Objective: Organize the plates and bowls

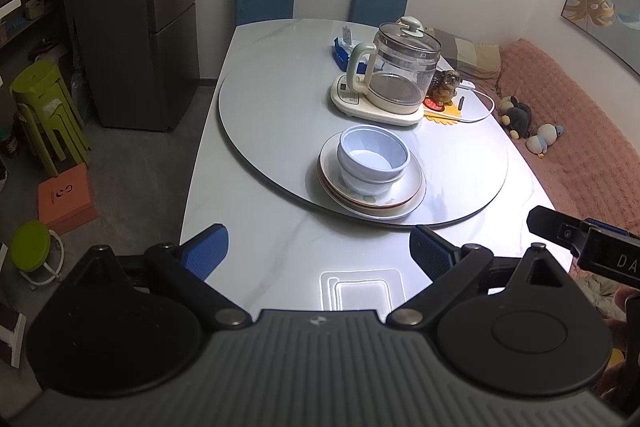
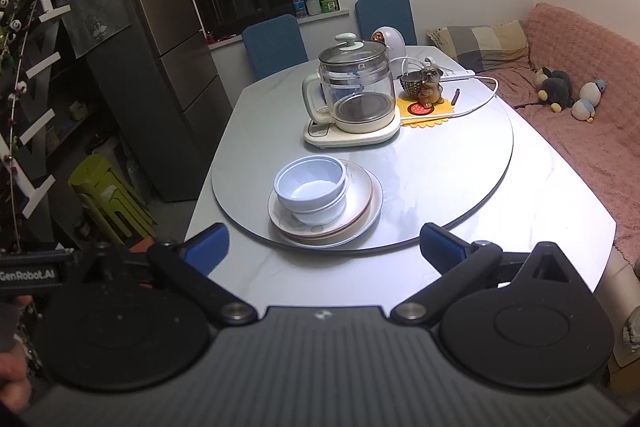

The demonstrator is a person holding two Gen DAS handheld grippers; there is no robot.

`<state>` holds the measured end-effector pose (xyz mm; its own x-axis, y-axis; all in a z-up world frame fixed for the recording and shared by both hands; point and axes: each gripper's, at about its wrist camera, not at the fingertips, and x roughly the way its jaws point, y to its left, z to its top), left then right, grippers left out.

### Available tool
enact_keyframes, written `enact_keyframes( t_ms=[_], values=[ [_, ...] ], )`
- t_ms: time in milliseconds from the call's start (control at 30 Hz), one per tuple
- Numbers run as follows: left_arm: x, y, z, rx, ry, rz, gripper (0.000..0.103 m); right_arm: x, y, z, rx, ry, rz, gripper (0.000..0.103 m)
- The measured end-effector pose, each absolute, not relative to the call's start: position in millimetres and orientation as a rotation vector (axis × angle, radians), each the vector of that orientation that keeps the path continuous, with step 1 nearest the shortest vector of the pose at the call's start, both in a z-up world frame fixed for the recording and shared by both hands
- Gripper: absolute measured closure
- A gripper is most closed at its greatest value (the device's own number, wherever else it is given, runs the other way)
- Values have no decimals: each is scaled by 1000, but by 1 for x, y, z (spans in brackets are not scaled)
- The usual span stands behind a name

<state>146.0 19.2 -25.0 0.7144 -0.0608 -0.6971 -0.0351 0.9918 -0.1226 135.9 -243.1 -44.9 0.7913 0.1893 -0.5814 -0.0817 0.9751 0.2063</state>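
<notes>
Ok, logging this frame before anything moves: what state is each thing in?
left gripper: open, empty
right gripper: open, empty
bowls: two nested, upright, empty
plates: stacked under the bowls
kettle: lid on, seated on its base
turntable: carries dishes and kettle

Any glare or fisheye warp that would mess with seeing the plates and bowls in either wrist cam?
Left wrist: ceiling-light reflection on the table sits near the open left gripper, clear of the bowls and plates; picture frame edge bows. Right wrist: bright glare right of the plates, bowls sharp; open right gripper; room edges dim.
</notes>
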Motion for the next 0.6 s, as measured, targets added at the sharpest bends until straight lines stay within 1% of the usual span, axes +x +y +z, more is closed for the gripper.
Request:
enact_keyframes(
  t_ms=[600],
  values=[
    [148,14,-29,-117,788,-7,4,139,-247,-48,152,653,137,0]
  ],
)
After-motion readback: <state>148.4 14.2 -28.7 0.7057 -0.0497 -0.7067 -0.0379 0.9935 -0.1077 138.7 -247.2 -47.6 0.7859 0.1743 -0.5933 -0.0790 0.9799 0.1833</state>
